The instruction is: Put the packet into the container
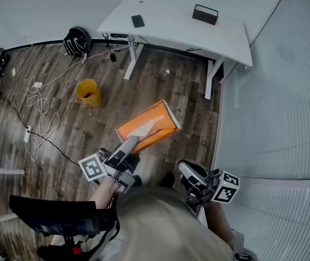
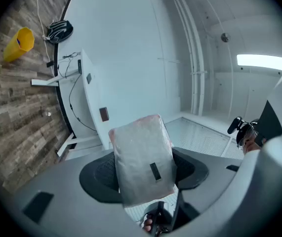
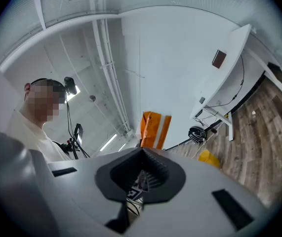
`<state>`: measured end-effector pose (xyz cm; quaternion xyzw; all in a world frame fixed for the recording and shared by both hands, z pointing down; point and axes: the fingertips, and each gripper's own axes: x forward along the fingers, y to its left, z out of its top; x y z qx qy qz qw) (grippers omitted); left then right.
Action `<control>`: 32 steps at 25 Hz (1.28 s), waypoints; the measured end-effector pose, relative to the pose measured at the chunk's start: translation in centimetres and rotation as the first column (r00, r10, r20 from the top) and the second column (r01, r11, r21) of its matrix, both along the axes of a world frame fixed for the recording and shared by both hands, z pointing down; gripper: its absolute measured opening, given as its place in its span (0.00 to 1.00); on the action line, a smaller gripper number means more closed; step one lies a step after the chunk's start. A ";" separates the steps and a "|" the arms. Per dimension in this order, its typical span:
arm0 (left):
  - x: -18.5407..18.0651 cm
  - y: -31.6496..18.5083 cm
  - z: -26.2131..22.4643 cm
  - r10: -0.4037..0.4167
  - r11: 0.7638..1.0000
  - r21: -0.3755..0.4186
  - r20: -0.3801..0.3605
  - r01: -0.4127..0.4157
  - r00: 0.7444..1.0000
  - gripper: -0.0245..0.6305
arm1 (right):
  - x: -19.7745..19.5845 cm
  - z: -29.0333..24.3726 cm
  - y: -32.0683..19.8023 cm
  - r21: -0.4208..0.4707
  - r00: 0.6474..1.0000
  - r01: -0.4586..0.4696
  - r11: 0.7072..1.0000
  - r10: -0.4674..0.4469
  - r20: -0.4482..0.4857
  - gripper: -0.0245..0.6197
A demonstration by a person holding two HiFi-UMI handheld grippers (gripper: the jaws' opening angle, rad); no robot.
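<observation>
The left claw is gripping the orange packet by its near end, its length pointing away; the yellow container is standing on the floor well ahead-left; the right claw is idling closed, empty

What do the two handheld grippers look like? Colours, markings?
Left gripper and right gripper: light grey moulded bodies, dark ribbed pads. Each bears a white cube with black square markers: left cube, right cube. The person wears a pale beige top.
</observation>
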<state>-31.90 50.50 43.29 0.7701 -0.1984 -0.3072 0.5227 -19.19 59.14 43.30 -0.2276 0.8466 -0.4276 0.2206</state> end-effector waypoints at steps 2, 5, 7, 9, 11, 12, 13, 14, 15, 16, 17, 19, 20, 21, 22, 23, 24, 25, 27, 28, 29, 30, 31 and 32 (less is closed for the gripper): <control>-3.1 -0.4 -0.5 -0.011 1.000 0.027 0.031 0.010 0.999 0.45 | -3.6 -0.6 -0.1 0.018 1.000 0.022 1.000 -0.022 -0.006 0.06; -7.0 -1.2 -1.0 -0.002 0.998 0.055 0.061 -0.002 0.998 0.45 | -8.5 -1.0 -0.4 0.042 0.999 0.037 0.998 -0.036 -0.028 0.06; -9.4 -1.1 -0.8 0.002 0.999 0.049 0.075 -0.005 0.997 0.45 | -11.3 -0.8 -0.2 0.040 0.998 0.045 0.998 -0.043 -0.045 0.06; -11.5 -0.6 -0.6 -0.006 0.999 0.042 0.072 0.003 0.997 0.45 | -13.3 -0.7 0.2 0.033 0.997 0.049 0.998 -0.048 -0.056 0.06; -13.0 -0.3 -0.5 -0.016 0.999 0.039 0.060 0.013 0.998 0.45 | -14.4 -0.8 0.4 0.036 0.997 0.048 0.998 -0.045 -0.065 0.06; -13.6 -0.2 -0.5 -0.019 0.999 0.038 0.058 0.017 0.998 0.45 | -14.9 -0.8 0.5 0.040 0.997 0.045 0.998 -0.042 -0.070 0.06; -14.0 -0.2 -0.4 -0.019 0.999 0.037 0.057 0.017 0.998 0.45 | -15.2 -0.9 0.6 0.044 0.996 0.041 0.998 -0.038 -0.075 0.06; -14.2 -0.1 -0.3 -0.015 0.999 0.036 0.058 0.013 0.998 0.45 | -15.4 -1.0 0.7 0.047 0.997 0.034 0.998 -0.030 -0.077 0.06; -14.2 -0.1 -0.2 -0.008 0.999 0.035 0.061 0.006 0.998 0.45 | -15.4 -1.0 0.7 0.047 0.997 0.022 0.999 -0.019 -0.073 0.06; -14.1 0.0 0.0 0.002 0.999 0.036 0.065 -0.005 0.998 0.45 | -15.3 -1.0 0.8 0.045 0.998 0.008 0.999 -0.005 -0.064 0.06; -13.9 -0.1 0.1 0.014 0.999 0.038 0.069 -0.017 0.998 0.45 | -15.1 -1.1 0.7 0.043 0.999 -0.007 0.999 0.009 -0.051 0.06; -13.1 -0.4 0.1 0.040 0.998 0.038 0.064 -0.042 0.997 0.45 | -14.5 -1.2 0.6 0.039 0.999 -0.033 0.999 0.034 -0.032 0.06; -12.4 -0.5 0.1 0.054 0.998 0.036 0.056 -0.056 0.997 0.45 | -14.1 -1.1 0.6 0.038 0.998 -0.046 0.998 0.047 -0.031 0.06; -11.6 -0.5 0.1 0.069 0.997 0.034 0.051 -0.071 0.996 0.45 | -13.5 -1.0 0.7 0.036 0.998 -0.058 0.998 0.060 -0.034 0.06; -10.6 -0.5 0.1 0.083 0.996 0.033 0.051 -0.085 0.995 0.45 | -12.8 -0.9 0.7 0.035 0.997 -0.071 0.997 0.072 -0.037 0.06; -9.6 -0.6 0.1 0.095 0.995 0.033 0.057 -0.097 0.994 0.45 | -11.9 -0.8 0.7 0.034 0.996 -0.083 0.996 0.084 -0.035 0.06; -8.4 -0.7 0.2 0.103 0.994 0.033 0.065 -0.105 0.993 0.45 | -10.8 -0.6 0.6 0.033 0.995 -0.094 0.995 0.095 -0.029 0.06; -7.3 -0.9 0.2 0.106 0.994 0.031 0.073 -0.108 0.992 0.45 | -9.6 -0.4 0.4 0.033 0.994 -0.104 0.994 0.105 -0.023 0.06; -5.0 -1.7 0.3 0.102 0.994 0.016 0.077 -0.104 0.992 0.45 | -6.9 -0.2 -0.2 0.043 0.993 -0.116 0.992 0.117 -0.018 0.06; -3.7 -2.0 0.2 0.103 0.995 0.010 0.080 -0.104 0.992 0.45 | -5.5 -0.1 -0.5 0.052 0.992 -0.120 0.991 0.121 -0.020 0.06; -2.3 -2.2 0.1 0.107 0.994 0.011 0.089 -0.108 0.990 0.45 | -4.0 -0.1 -0.9 0.062 0.992 -0.124 0.990 0.125 -0.022 0.06; -0.7 -2.5 0.0 0.114 0.993 0.019 0.106 -0.117 0.988 0.45 | -2.3 -0.1 -1.3 0.069 0.991 -0.128 0.989 0.130 -0.020 0.06; 1.0 -2.7 -0.2 0.121 0.992 0.030 0.126 -0.126 0.985 0.45 | -0.6 -0.1 -1.7 0.072 0.991 -0.132 0.989 0.134 -0.013 0.06; 2.8 -3.0 -0.3 0.127 0.990 0.039 0.142 -0.133 0.982 0.45 | 1.3 -0.1 -2.2 0.071 0.991 -0.133 0.989 0.134 -0.002 0.06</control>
